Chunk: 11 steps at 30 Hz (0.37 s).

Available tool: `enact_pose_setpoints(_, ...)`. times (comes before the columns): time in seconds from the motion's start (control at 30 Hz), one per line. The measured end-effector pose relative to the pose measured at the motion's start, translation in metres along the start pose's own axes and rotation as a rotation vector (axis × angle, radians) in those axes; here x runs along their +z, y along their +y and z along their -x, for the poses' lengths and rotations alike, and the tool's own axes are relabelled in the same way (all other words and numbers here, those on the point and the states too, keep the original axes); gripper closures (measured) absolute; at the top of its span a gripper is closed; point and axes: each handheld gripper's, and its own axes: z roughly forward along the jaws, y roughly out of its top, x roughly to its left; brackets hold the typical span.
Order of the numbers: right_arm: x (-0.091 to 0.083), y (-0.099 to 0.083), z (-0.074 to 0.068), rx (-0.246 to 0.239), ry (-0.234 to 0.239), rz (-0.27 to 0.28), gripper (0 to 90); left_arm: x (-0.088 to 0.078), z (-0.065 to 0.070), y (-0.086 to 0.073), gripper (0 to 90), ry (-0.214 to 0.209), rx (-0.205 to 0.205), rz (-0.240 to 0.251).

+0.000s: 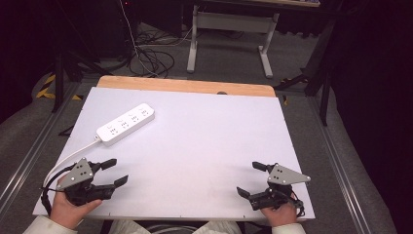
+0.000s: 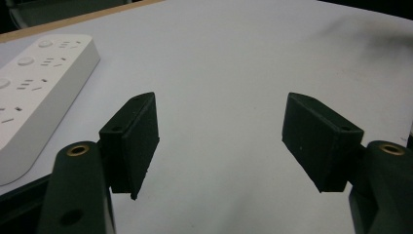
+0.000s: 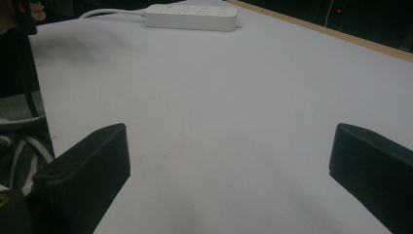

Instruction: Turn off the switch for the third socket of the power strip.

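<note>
The white power strip (image 1: 125, 125) lies at an angle in the upper left of the high view, flat on the white table (image 1: 204, 146), its cord (image 1: 68, 158) running down toward the lower left corner. In the left gripper view it sits at the left edge of the frame (image 2: 34, 92), just beyond that gripper's jaws; in the right gripper view it is far off at the top (image 3: 192, 16).

Both tools rest near the bottom edge of the high view. The left gripper (image 1: 118, 172) has its jaws spread wide with nothing between them, and the right gripper (image 1: 251, 179) is likewise wide apart and empty, well away from the strip.

From where I stand, the left gripper looks the natural one to reach first, being the nearer. To do it well, I'd bring it up and to the left so the jaws straddle the strip across its narrow width, not its length, and come in near the cord end, where the body is plain and no sockets or buttons get pressed. Keep the jaws level with the table so they don't scrape. Watch the cord: it curls close by the left hand (image 1: 68, 207) and could snag.
</note>
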Motion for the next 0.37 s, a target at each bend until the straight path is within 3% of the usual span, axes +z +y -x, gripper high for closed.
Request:
enact_pose_setpoints(0.27,0.0012,-0.0010,0.0023,0.019,-0.008,-0.013,1.7,-0.0027,-0.0047,0.0011,25.7,-0.040,-0.129,0.034)
enact_pose_setpoints(0.37,0.0017,-0.0011,0.0025,0.024,-0.005,-0.013,1.8,-0.0034,-0.0077,0.0003,25.2,-0.047,-0.132,0.034)
